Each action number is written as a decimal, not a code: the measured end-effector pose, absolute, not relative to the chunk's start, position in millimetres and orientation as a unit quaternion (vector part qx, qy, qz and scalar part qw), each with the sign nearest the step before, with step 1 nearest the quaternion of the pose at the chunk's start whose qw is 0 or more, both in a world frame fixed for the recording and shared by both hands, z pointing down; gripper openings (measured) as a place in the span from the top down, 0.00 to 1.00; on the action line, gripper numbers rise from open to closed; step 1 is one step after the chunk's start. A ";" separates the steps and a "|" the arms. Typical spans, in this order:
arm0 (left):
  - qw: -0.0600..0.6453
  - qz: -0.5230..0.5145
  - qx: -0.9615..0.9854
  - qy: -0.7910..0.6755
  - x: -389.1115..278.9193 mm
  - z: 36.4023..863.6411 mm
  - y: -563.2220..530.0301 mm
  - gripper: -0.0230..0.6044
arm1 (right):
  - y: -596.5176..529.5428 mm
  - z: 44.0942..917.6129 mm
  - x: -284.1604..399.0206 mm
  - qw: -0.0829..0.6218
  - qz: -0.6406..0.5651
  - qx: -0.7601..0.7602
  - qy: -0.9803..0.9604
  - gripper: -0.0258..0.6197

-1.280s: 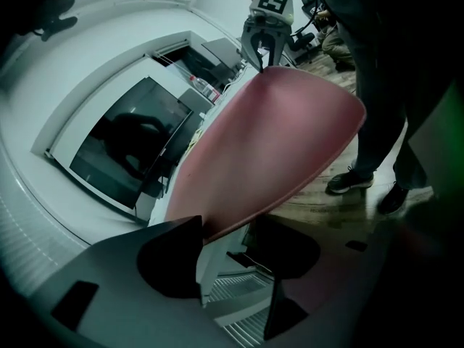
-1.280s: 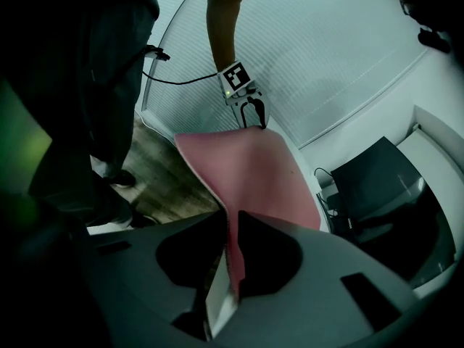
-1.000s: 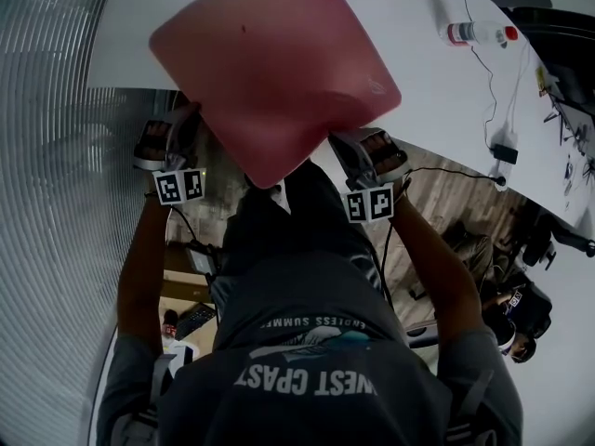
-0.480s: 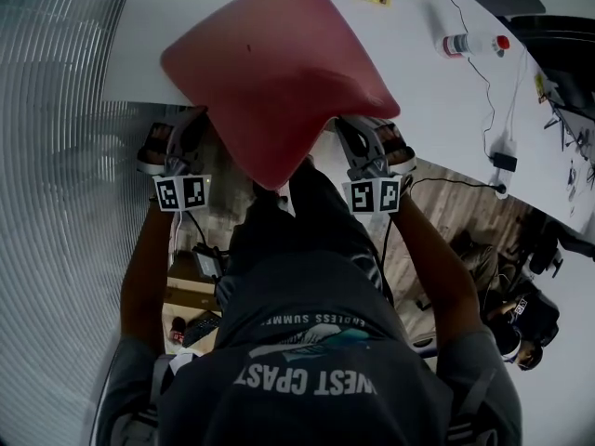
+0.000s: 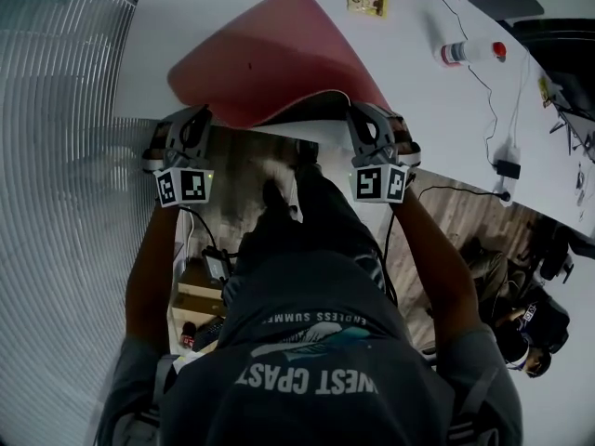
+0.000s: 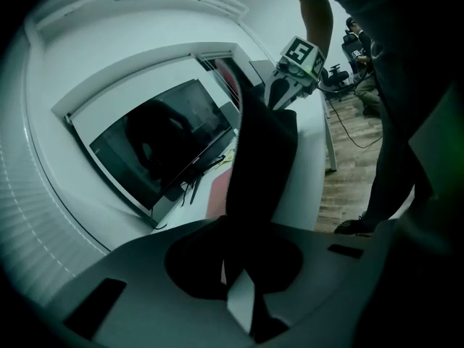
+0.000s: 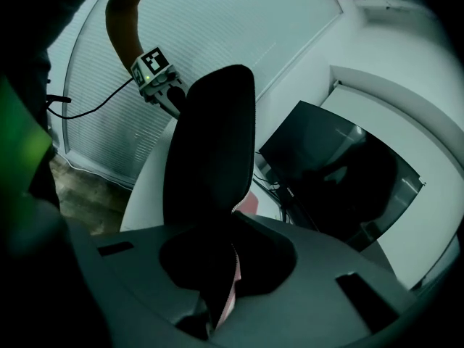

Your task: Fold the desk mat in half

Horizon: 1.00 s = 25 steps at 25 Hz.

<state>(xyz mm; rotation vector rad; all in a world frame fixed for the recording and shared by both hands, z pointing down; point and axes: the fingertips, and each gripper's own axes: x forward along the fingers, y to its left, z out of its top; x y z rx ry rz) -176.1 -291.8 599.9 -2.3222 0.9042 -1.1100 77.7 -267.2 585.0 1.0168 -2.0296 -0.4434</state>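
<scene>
Holding the near edge of the pink desk mat (image 5: 270,72) off the white table (image 5: 418,100), I judge the fold to be at its lifting stage. The left gripper (image 5: 193,124) is clenched on 1 near corner and the right gripper (image 5: 364,124) on the other. In each gripper view the mat runs straight out from between the closed jaws, dark on its underside (image 6: 261,158), with a thin pink edge showing at the pinch (image 7: 233,281). The far part of the mat lies flat on the table; the near strip curls up above the table's front edge.

Next, I think both corners need carrying up and over toward the far edge. They should stay level with each other so the halves line up, and I would lay them down before letting go. An uneven carry would skew the crease.

Readable writing is scarce. The shirt print, seen upside down, seems to say "WEST COAST" and "ENDLESS SUMMER". The small yellow card (image 5: 365,0) and the bottle (image 5: 469,52) carry print too small to read.
</scene>
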 end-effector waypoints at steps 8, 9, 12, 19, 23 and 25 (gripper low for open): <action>0.181 -0.405 -0.831 0.337 -173.3 598.2 -329.6 0.91 | -303.8 586.3 91.2 0.403 -0.159 0.420 -0.798 0.90; 0.178 -0.408 -0.829 0.337 -172.6 598.3 -334.3 0.91 | -307.6 587.0 91.9 0.403 -0.156 0.421 -0.797 0.90; 0.176 -0.413 -0.826 0.341 -168.6 598.8 -350.4 0.91 | -320.4 590.0 96.5 0.404 -0.149 0.426 -0.796 0.90; 0.160 -0.424 -0.821 0.348 -161.4 608.2 -385.8 0.91 | -349.6 605.0 102.5 0.412 -0.133 0.426 -0.795 0.90; 0.148 -0.432 -0.817 0.353 -158.0 619.1 -403.7 0.91 | -366.7 618.3 106.3 0.418 -0.121 0.427 -0.793 0.90; 0.142 -0.436 -0.814 0.357 -157.5 624.4 -411.4 0.91 | -374.0 625.4 107.6 0.423 -0.116 0.426 -0.792 0.90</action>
